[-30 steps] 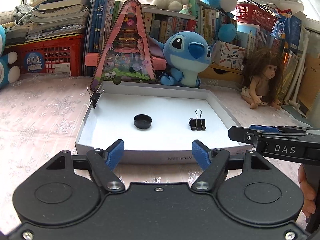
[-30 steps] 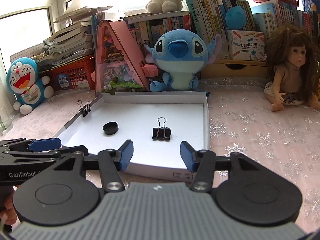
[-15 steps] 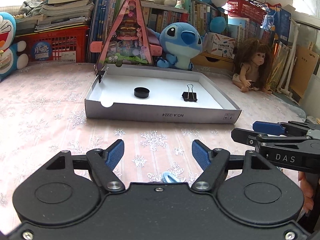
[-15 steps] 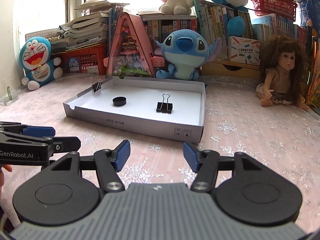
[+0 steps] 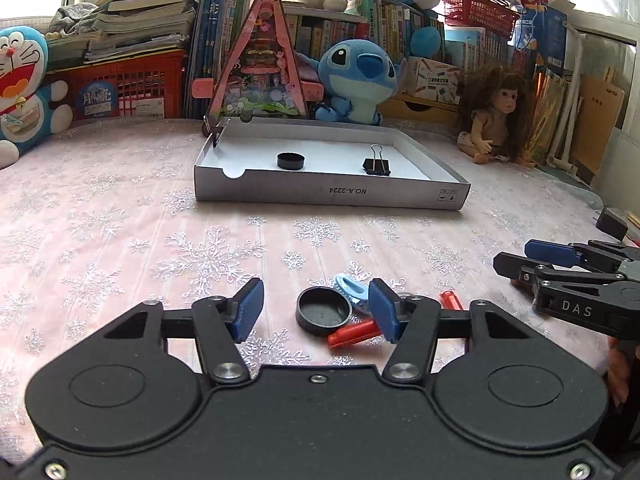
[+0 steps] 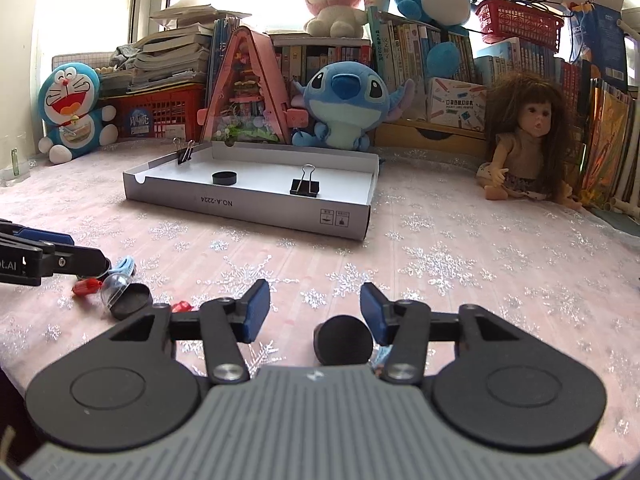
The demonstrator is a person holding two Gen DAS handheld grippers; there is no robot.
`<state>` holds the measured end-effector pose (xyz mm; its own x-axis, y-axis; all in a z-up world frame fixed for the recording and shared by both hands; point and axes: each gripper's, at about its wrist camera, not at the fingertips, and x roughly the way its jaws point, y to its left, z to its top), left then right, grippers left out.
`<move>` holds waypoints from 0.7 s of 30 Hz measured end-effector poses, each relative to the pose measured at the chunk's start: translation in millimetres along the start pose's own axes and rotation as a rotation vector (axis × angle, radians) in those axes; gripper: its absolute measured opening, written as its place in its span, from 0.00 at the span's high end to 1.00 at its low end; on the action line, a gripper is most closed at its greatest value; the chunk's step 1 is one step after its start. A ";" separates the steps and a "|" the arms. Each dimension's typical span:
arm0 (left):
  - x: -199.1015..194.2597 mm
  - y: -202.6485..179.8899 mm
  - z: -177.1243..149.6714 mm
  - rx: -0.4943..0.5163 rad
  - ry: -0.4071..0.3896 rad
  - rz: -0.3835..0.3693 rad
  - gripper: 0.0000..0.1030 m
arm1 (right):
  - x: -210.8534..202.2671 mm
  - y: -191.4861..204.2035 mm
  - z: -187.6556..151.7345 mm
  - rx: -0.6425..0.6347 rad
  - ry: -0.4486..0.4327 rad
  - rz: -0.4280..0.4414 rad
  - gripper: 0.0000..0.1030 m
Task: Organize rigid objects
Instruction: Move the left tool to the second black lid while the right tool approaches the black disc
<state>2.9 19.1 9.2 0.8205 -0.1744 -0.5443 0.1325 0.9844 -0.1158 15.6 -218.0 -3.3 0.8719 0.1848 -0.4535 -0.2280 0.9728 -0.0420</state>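
While closing with nothing yet pinched, could knock the upturned black cap (image 5: 323, 311) into the red piece (image 5: 352, 333) and blue clip (image 5: 351, 287) crowding the left gripper (image 5: 316, 310). Same risk for the right gripper (image 6: 314, 311), closing off-centre around a black disc (image 6: 343, 340). Both angled downward over the tablecloth (image 5: 120, 216), well short of the white tray (image 5: 328, 195).

The white box (image 5: 332, 192) has "NO.A-2224" on its front wall, upside down. The right gripper (image 5: 576, 308) says "DAS".
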 end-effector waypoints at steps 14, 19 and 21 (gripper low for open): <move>10.1 -3.9 -6.1 0.002 0.034 0.008 0.63 | -10.6 -10.6 -4.2 0.004 0.008 -0.014 0.64; 14.4 -6.1 -6.0 0.009 0.031 0.015 0.64 | -9.2 -16.7 -4.2 0.029 0.018 -0.002 0.64; 15.7 -6.7 -5.6 0.011 0.028 0.017 0.65 | -7.5 -17.6 -4.8 0.035 0.029 0.008 0.64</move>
<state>11.8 9.6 -3.3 0.8066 -0.1580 -0.5695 0.1249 0.9874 -0.0972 11.0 -237.2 -3.4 0.8570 0.1894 -0.4792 -0.2195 0.9756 -0.0070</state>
